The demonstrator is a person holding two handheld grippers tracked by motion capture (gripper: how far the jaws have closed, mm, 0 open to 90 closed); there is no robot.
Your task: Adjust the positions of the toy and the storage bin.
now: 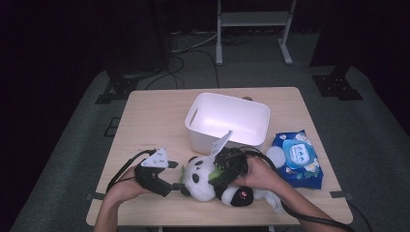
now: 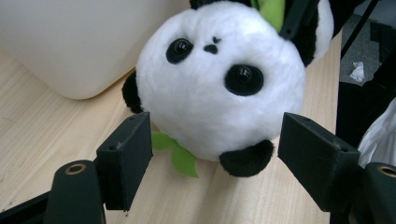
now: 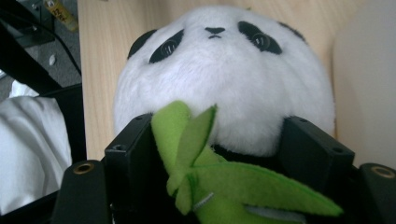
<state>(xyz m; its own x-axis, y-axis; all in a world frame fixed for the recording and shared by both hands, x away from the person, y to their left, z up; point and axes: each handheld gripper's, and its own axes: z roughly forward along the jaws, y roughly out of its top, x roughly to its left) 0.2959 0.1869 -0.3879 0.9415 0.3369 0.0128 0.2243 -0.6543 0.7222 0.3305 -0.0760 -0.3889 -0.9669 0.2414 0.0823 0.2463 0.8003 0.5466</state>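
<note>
Step in hand, as I read it: getting the panda toy (image 1: 208,179) gripped so it can go into the white bin (image 1: 227,123) right behind it. The panda lies on its side on the counter (image 1: 145,116), near the front edge, head toward my left, feet toward my right, just in front of the bin and apart from it.

My left hand-held gripper (image 1: 175,186) sits low at the head end, jaws spread. In the left gripper view the head sits between the two pads (image 2: 126,158) with a clear gap on each side, so no contact, nothing held. A green felt leaf (image 2: 180,154) pokes out under the chin on the counter.

My right hand-held gripper (image 1: 220,176) comes over the panda's middle from the right. Jaws spread wide around the neck and the green bamboo sprig (image 3: 219,182) on its chest. The fur bulges in close to both pads; I judge it is not pinching, but contact on the fur I cannot rule out.

Next move needs one firm pinch, probably right jaws on the body, not just the floppy sprig, then a lift clear of the bin's rim. Risk: soft plush slips, or only the felt gets caught.

Wipes pack (image 1: 297,157) sits right of the bin, out of the way.
</note>
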